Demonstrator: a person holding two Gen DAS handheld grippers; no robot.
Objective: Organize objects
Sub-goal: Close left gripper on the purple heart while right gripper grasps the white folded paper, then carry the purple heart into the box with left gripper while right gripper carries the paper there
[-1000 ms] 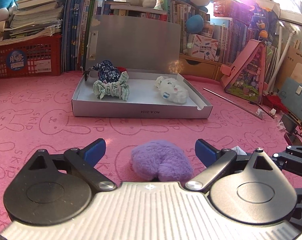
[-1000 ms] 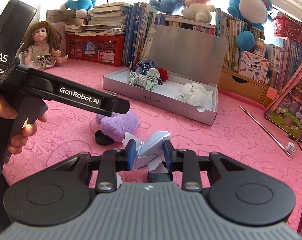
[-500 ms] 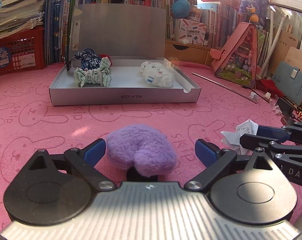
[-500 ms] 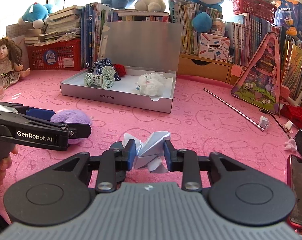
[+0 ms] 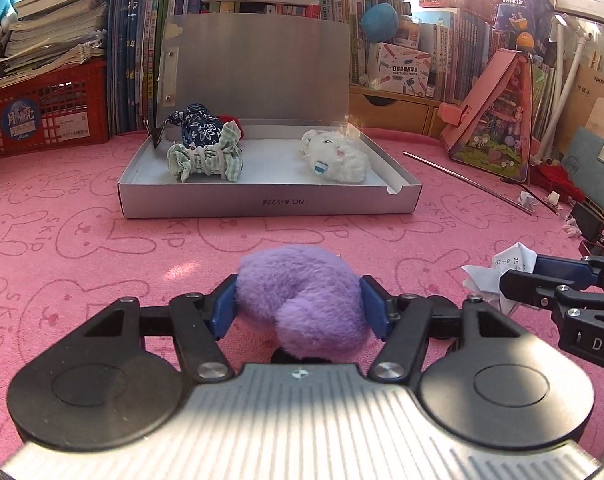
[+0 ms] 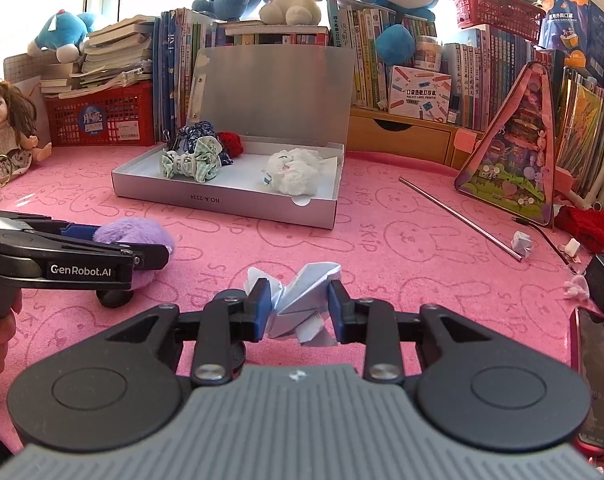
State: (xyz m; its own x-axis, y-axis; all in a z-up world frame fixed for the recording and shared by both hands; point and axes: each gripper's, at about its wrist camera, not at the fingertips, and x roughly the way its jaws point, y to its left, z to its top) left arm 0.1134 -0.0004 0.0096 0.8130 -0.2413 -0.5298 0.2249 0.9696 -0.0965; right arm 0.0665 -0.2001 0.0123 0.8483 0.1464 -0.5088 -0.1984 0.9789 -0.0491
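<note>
A fluffy purple plush (image 5: 302, 300) lies on the pink mat between the blue pads of my left gripper (image 5: 299, 307). Its jaws are closing, and both pads touch the fluff. My right gripper (image 6: 299, 306) is shut on a folded white paper figure (image 6: 302, 304), just to the right of the plush. In the left wrist view the paper figure (image 5: 502, 266) shows at the right edge. An open grey box (image 5: 261, 204) stands behind. It holds a green checked cloth bundle (image 5: 205, 158), a blue floral bundle (image 5: 199, 128) and a white plush (image 5: 336, 156).
A thin metal rod (image 6: 458, 216) and a pink triangular case (image 6: 518, 160) lie to the right. A phone (image 6: 598, 380) sits at the near right edge. A doll (image 6: 5, 128) and a red basket (image 6: 101, 120) stand far left, with books and plush toys behind.
My left gripper's jaws have come in from wide apart onto the purple plush. The right gripper swung right early on, then kept still with the paper figure held.
</note>
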